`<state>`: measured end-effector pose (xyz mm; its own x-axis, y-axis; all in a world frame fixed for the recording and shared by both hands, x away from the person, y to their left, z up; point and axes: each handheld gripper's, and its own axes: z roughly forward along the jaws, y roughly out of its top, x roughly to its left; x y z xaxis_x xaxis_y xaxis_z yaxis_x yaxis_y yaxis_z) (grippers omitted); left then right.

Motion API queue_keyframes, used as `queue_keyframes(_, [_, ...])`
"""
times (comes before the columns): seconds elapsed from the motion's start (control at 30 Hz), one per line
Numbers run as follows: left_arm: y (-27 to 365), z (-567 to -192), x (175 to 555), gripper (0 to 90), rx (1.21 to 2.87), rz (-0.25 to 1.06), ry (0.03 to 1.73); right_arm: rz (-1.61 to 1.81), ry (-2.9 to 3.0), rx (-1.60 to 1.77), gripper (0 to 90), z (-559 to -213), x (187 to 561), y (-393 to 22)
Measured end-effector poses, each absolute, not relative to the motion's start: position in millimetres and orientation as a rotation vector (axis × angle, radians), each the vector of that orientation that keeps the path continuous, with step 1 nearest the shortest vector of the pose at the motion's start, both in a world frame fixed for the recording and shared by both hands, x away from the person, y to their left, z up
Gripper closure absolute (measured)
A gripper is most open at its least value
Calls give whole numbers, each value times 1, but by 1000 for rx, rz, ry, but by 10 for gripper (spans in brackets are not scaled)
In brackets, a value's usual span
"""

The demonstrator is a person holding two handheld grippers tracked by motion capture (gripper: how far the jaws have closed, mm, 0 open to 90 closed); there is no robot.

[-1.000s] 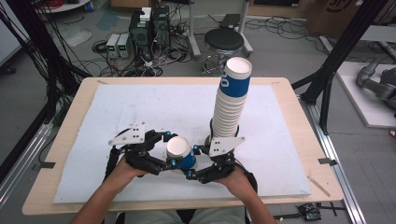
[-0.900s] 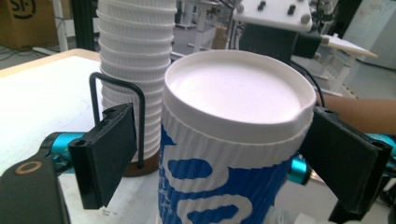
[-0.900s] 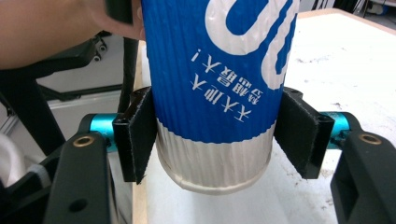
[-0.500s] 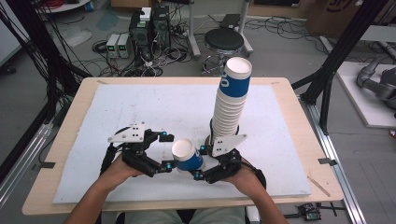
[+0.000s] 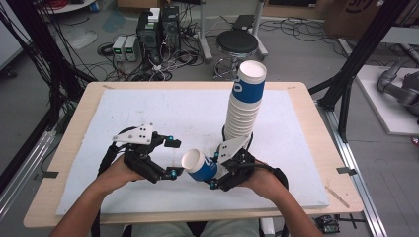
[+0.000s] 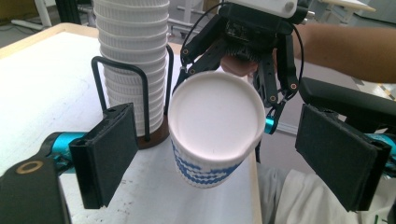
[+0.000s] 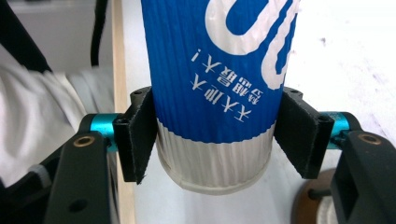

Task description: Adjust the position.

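A blue paper cup point(image 5: 200, 166) lies tilted, with its white mouth toward my left gripper point(image 5: 174, 158). My right gripper point(image 5: 213, 173) is shut on it near the base; in the right gripper view the pads point(image 7: 140, 135) press both sides of the cup point(image 7: 219, 70). In the left gripper view my left gripper point(image 6: 222, 140) is open. Its jaws have just been opening, and the cup's mouth point(image 6: 215, 121) sits between them, clear of both pads. A tall stack of cups point(image 5: 244, 103) stands in a black wire holder point(image 6: 154, 135) just behind the right gripper.
A white mat point(image 5: 148, 113) covers the wooden table point(image 5: 64, 148). Both hands are near the front edge. Beyond the far edge are a stool point(image 5: 237, 44), electronics boxes point(image 5: 126, 47) and cables on the floor.
The left gripper's jaws have spread away from the cup's rim. The cup has shifted slightly right and toward the front edge with the right gripper.
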<state>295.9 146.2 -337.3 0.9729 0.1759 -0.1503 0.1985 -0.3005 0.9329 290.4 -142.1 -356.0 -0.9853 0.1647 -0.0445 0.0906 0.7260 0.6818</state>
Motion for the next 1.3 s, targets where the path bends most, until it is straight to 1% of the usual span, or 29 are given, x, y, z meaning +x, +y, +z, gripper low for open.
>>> queue_keyframes(0.17, [141,-339,298,129,1918,-39,267,934,2873,163,348,-351,292,-132])
queue_keyframes(0.63, [120,-353,302,143,2036,-105,269,705,2928,75,347,-344,292,-109])
queue_keyframes(0.87, [116,-357,306,193,2077,-136,273,638,2943,36,346,-338,291,-102])
queue_keyframes(0.97, [115,-359,307,267,2082,-158,262,641,2945,29,346,-337,290,-101])
queue_keyframes(1.17, [116,-360,307,290,2094,-148,242,631,2945,24,346,-337,290,-101])
queue_keyframes(1.3, [116,-359,306,306,2095,-118,222,634,2947,23,338,-337,290,-102])
